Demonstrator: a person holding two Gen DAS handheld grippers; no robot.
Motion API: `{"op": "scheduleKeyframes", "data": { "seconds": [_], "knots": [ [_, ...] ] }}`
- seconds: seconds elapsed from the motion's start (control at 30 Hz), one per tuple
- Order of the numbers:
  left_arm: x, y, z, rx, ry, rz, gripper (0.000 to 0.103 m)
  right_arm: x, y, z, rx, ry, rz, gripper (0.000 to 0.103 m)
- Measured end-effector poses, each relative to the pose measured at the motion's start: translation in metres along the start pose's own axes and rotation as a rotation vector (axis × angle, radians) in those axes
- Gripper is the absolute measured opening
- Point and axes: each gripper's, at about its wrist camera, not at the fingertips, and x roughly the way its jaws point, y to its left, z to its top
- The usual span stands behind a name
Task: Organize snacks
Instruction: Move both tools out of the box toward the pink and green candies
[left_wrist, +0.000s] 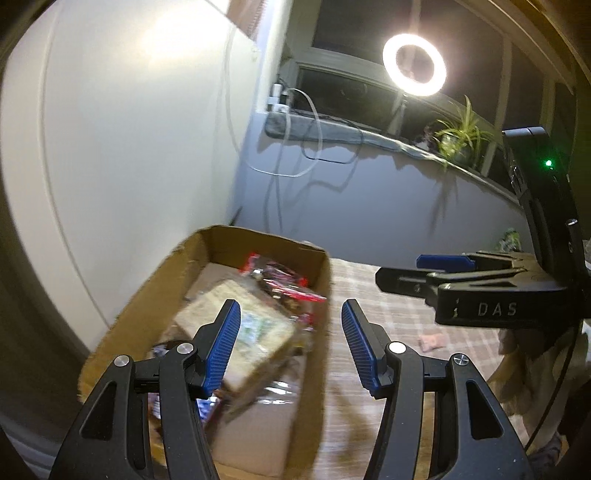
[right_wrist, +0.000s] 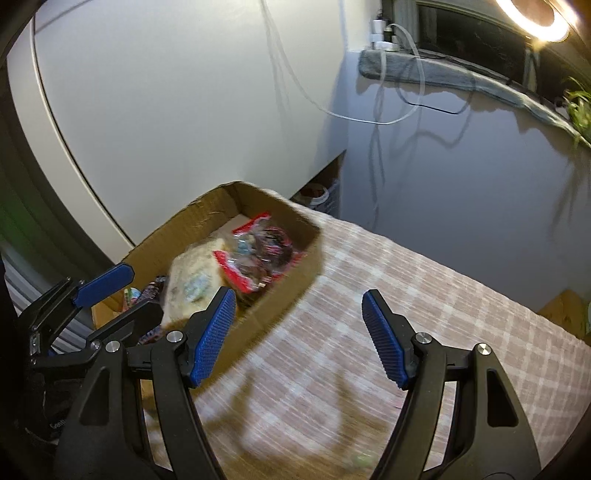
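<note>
A table under a pink checked cloth is seen, with an open cardboard box set at its left edge, against the white wall. Inside the box several snacks are gathered: a large pale packet lies across the middle, a red-edged clear packet is lodged toward the far end, and small dark wrappers are glimpsed at the near end. A small pink packet is left on the cloth, well apart from the box toward the table's right side.

The step in hand is judged to be a return from the box for another item. The next move would call for a reach to the pink packet and a closing of the jaws across it.

The left gripper is held above the box's right wall, jaws wide apart, nothing between them. The right gripper is likewise spread wide and empty, over the cloth just beside the box.
</note>
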Motion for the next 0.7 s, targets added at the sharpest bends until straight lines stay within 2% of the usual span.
{"op": "scheduleKeyframes", "data": {
  "seconds": [0.13,0.43,0.6,0.7],
  "knots": [
    [0.005,-0.018,-0.003,0.032,0.022,-0.038,0.056,-0.011,-0.027,-0.012,0.021,-0.002,-0.031,0.074],
    [0.022,-0.065,-0.015,0.126,0.086,-0.122,0.056,-0.014,-0.080,-0.044,0.069,0.076,-0.060,0.074],
    [0.034,-0.091,-0.029,0.191,0.153,-0.185,0.056,-0.011,-0.091,-0.062,-0.028,0.127,-0.048,0.074],
    [0.042,-0.103,-0.038,0.216,0.203,-0.222,0.050,-0.007,-0.092,-0.072,-0.111,0.156,-0.049,0.073]
  ]
}}
